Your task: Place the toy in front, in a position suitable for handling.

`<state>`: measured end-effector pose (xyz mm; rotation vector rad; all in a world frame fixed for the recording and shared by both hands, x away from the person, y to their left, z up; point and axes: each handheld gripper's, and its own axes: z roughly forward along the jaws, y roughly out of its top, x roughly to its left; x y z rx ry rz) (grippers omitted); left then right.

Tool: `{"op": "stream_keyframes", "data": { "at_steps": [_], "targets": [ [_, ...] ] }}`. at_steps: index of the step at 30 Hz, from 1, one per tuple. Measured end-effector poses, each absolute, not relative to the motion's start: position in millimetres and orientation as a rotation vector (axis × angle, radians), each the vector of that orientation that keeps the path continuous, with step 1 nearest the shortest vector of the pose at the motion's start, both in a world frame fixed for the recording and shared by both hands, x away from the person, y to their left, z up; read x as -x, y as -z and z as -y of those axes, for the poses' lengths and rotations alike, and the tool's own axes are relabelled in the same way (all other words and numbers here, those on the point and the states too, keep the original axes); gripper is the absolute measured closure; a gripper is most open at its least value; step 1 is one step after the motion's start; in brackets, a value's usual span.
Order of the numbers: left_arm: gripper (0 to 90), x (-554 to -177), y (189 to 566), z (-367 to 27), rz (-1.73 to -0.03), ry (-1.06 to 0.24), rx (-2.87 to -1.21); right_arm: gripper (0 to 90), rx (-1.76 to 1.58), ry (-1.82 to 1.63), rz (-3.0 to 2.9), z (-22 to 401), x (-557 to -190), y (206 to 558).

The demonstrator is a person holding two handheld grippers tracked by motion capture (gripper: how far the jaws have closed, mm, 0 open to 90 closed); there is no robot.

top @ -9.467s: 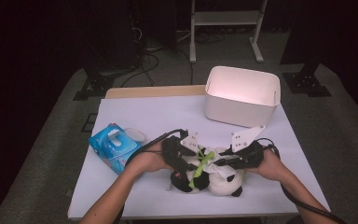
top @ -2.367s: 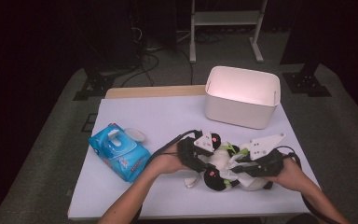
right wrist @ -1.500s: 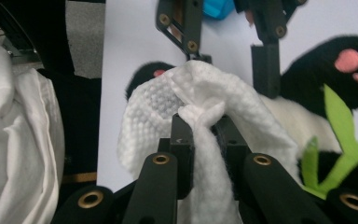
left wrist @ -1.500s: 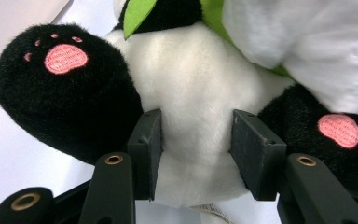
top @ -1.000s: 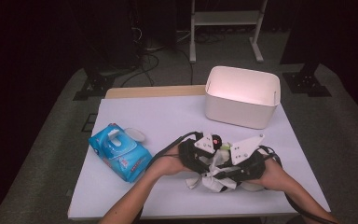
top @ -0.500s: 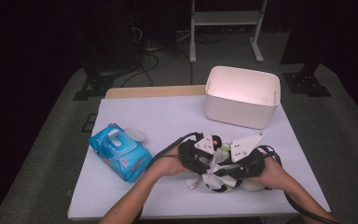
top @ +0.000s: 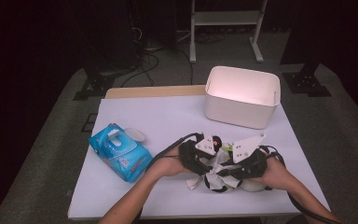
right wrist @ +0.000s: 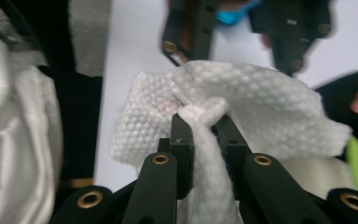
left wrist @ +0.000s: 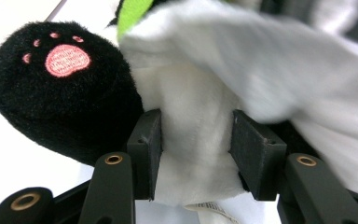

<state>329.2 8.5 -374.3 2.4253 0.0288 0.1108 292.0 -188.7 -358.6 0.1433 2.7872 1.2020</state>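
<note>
A black-and-white plush toy (top: 223, 181) lies on the white table (top: 168, 116) near its front edge. My left gripper (top: 204, 164) comes in from the left. In the left gripper view its pads (left wrist: 150, 135) press into the toy's white belly (left wrist: 193, 112), next to a black paw (left wrist: 60, 102) with pink pads. My right gripper (top: 227, 169) meets it from the right, shut on a bunched white wipe (right wrist: 261, 102) that rests against the toy. The wipe (left wrist: 284, 65) drapes over the plush.
A blue pack of wipes (top: 120, 151) with its lid flipped open lies at the left of the table. A white bin (top: 241, 95) stands at the back right. Cables trail from both grippers.
Earlier both hands and the toy sat a little farther back. The right gripper then moved left, close to the left one. Over the last second nothing has visibly shifted.
</note>
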Motion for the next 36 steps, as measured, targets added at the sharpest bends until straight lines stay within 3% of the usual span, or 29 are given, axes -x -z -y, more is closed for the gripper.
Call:
{"op": "stream_keyframes", "data": {
  "at_steps": [14, 36],
  "targets": [
    [52.8, -328, 375, -8, -0.035, -0.109, -2.419, 79.5, -0.264, -1.116, -2.75, 216, -310, 351],
    [53.6, -326, 375, -7, -0.022, -0.123, -2.433, 79.5, -0.203, -1.004, -2.801, 197, -320, 350]
  ]
}}
